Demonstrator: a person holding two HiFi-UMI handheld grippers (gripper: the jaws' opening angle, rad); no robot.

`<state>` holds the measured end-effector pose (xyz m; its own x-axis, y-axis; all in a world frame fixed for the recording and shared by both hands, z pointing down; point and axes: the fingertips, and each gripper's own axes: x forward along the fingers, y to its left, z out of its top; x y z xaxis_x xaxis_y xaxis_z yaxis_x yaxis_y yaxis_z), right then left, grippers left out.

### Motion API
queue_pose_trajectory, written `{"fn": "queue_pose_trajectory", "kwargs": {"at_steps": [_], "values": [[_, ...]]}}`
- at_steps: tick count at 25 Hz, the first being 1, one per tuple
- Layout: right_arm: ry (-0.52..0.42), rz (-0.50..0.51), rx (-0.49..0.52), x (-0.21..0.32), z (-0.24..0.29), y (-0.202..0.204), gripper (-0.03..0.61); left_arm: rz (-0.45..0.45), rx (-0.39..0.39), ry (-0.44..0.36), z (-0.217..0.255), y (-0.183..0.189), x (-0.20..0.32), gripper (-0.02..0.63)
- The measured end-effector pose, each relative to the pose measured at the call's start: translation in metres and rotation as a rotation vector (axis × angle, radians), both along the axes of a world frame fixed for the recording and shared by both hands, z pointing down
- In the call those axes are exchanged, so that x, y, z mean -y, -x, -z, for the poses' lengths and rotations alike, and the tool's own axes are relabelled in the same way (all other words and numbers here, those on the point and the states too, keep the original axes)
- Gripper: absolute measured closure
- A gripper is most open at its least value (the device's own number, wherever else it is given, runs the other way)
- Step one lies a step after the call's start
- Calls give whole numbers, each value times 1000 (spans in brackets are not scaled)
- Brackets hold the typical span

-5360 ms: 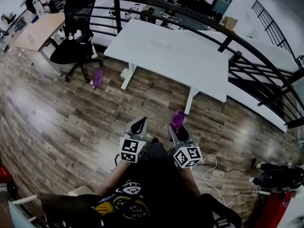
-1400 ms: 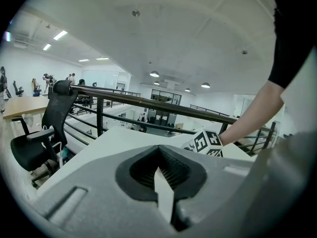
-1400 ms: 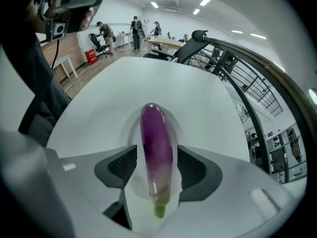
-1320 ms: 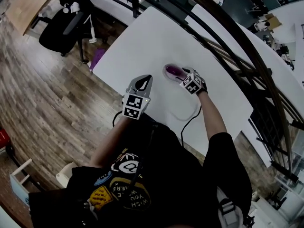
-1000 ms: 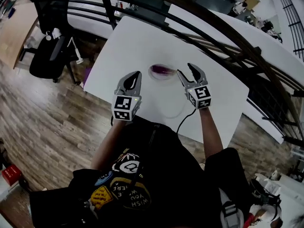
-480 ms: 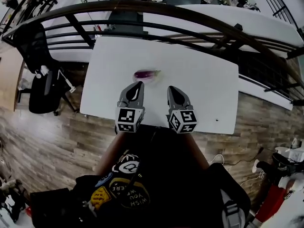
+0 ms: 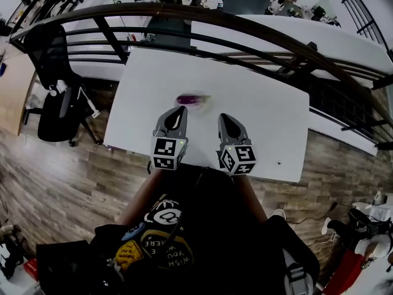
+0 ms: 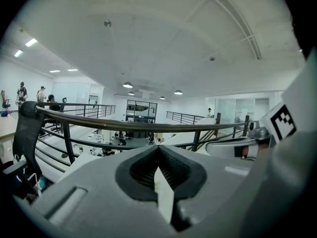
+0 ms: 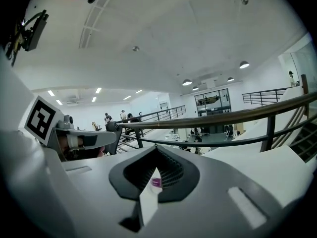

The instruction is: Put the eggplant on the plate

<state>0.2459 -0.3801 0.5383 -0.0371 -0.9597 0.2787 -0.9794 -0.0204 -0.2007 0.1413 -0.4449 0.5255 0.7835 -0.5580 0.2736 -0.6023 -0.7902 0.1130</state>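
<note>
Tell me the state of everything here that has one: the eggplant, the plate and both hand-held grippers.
Eggplant: lying on the plate, gripped by nothing.
Plate: flat on the white table, holding the eggplant.
Left hand-held gripper: shut, empty.
Right hand-held gripper: shut, empty.

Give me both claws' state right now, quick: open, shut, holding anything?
Left claw: shut, empty.
Right claw: shut, empty; the eggplant lies ahead, apart from both claws.
</note>
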Motion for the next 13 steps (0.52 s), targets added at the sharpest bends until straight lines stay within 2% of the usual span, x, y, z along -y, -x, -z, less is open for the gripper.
{"fn": "queue_pose_trajectory", "kwargs": {"at_steps": [13], "values": [[4,34,0,10,-5,9,577,26,-3,17,-7,10,9,609]]}}
